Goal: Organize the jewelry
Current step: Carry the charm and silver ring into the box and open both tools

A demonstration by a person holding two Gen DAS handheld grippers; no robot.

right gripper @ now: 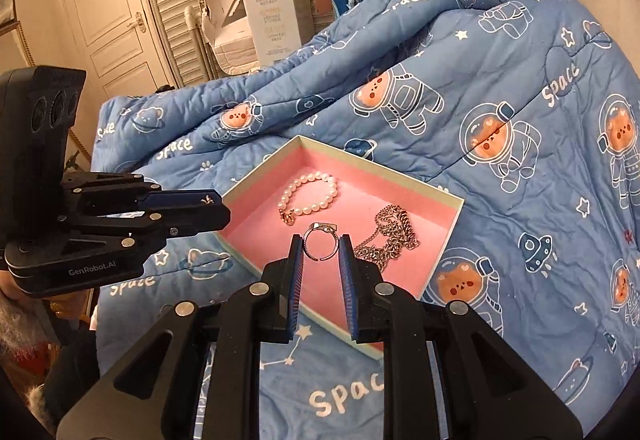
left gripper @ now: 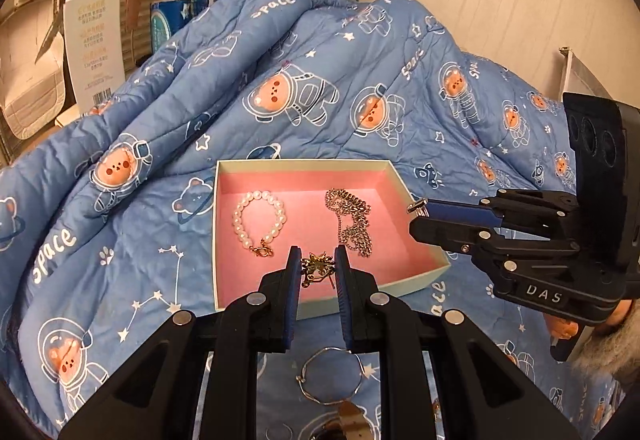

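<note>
Left tongs (left gripper: 317,268) pinch gold earring (left gripper: 318,267), right tongs (right gripper: 320,248) pinch ring (right gripper: 319,242), both above box (left gripper: 304,164) holding pearl bracelet (left gripper: 259,222) and chain (left gripper: 354,222); bangle (left gripper: 330,376) at 6 o'clock remains.

The left gripper (left gripper: 318,266) pinches a small gold star-shaped earring (left gripper: 316,267) between its blue-padded fingers (left gripper: 294,272), held over the near edge of the shallow pink-lined cardboard box (left gripper: 416,278) lying on the blue quilt printed with astronaut bears (left gripper: 280,87). Inside the box lie a white pearl bracelet with a gold clasp (left gripper: 259,222) on the left and a heaped silver chain necklace (left gripper: 354,222) on the right, apart from each other. The right gripper (left gripper: 416,213) reaches in from the right, its tips nipping a small silver piece just beside the box's right wall, while a thin silver wire bangle (left gripper: 330,376) lies on the quilt below the left gripper.
</note>
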